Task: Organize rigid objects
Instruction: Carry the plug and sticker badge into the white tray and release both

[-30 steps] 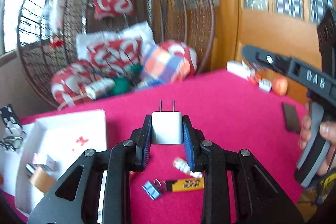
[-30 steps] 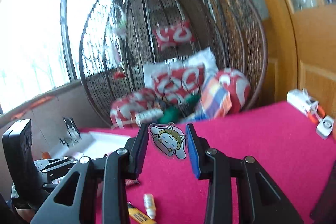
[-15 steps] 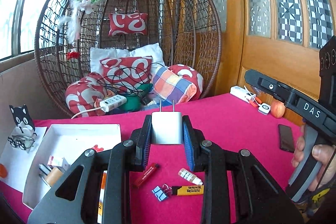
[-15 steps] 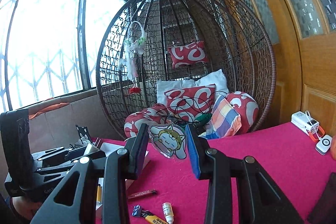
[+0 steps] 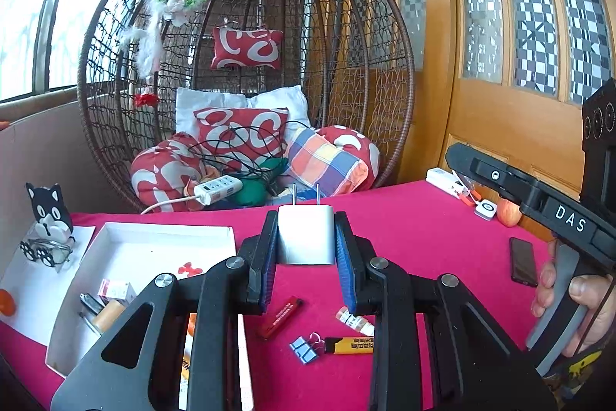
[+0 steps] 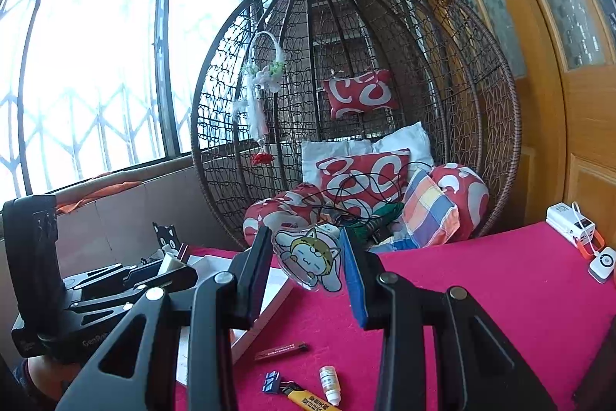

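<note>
holding a white usb wall charger (image 5: 306, 239) prongs-up, the left hand-held gripper (image 5: 306, 257) pinches it by its two flat sides, above the red table (image 5: 423, 237) and just right of the white cardboard tray (image 5: 154, 245). the right hand-held gripper (image 6: 306, 268) pinches a clear acrylic cartoon-cat charm (image 6: 308, 257) edge to edge, tilted, also lifted off the table. the tray already carries a few small things, among them a small pink-and-white box (image 5: 115, 289). left loose on the cloth lie a red lead case (image 5: 279, 316), a blue binder clip (image 5: 306, 349), a yellow utility knife (image 5: 348, 344) and a small white bottle (image 5: 354, 321). judging from this, both carried pieces are probably bound for the tray. the charm looks the riskier load: thin, slick and gripped only at its rim, it could pivot or pop out if the hand rolls or the squeeze eases. the charger sits squarely, but its smooth shell could slide down between the pads if jolted. both tools are close together, so crossing toward the tray at once could knock one against the other, and a drop could scatter the things below.
</note>
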`<state>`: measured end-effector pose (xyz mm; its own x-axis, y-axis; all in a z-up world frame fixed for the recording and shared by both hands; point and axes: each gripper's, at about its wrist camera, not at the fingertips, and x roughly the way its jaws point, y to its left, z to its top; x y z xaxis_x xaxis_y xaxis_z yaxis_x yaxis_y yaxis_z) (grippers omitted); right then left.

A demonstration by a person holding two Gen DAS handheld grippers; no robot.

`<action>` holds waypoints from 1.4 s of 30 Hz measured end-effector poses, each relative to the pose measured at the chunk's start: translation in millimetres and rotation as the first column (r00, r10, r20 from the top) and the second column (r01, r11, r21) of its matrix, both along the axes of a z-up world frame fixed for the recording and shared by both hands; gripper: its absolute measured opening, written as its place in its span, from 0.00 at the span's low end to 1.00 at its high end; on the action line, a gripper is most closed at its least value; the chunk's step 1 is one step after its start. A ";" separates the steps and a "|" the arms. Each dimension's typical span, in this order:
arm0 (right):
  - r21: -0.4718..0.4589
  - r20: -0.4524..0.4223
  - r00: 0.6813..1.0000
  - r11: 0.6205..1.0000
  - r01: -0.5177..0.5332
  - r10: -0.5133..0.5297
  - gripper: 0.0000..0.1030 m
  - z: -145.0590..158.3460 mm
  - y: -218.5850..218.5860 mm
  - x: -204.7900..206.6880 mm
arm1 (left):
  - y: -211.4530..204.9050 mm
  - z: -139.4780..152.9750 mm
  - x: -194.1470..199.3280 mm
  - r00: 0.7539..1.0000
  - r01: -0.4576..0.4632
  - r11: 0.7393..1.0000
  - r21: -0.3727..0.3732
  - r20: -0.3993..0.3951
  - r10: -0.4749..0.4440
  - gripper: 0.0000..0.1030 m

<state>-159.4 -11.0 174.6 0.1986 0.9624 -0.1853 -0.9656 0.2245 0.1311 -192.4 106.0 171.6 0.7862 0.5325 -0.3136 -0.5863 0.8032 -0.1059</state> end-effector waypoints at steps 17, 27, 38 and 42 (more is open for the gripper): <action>-0.056 0.024 0.996 0.995 -0.081 0.083 0.34 -2.8 24.3 -31.8 | 19.1 -5.3 -43.4 0.997 -0.065 0.997 -0.046 0.048 0.067 0.26; -0.093 0.048 0.990 0.988 -0.124 0.129 0.35 -5.6 44.7 -49.8 | 34.5 -10.8 -63.7 0.993 -0.102 0.992 -0.070 0.055 0.106 0.26; -0.145 0.048 0.974 0.966 -0.213 0.222 0.34 -7.4 86.1 -72.4 | 85.1 -11.9 -107.8 0.970 -0.224 0.967 -0.121 0.066 0.233 0.26; -0.169 0.052 0.966 0.956 -0.240 0.252 0.34 -8.8 101.6 -81.7 | 98.2 -15.0 -122.0 0.959 -0.265 0.956 -0.130 0.066 0.275 0.26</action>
<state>-241.1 90.6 165.8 -0.0218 0.9421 -0.3346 -0.9991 -0.0086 0.0407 -314.4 204.2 156.7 0.6440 0.6913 -0.3278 -0.7646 0.5951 -0.2473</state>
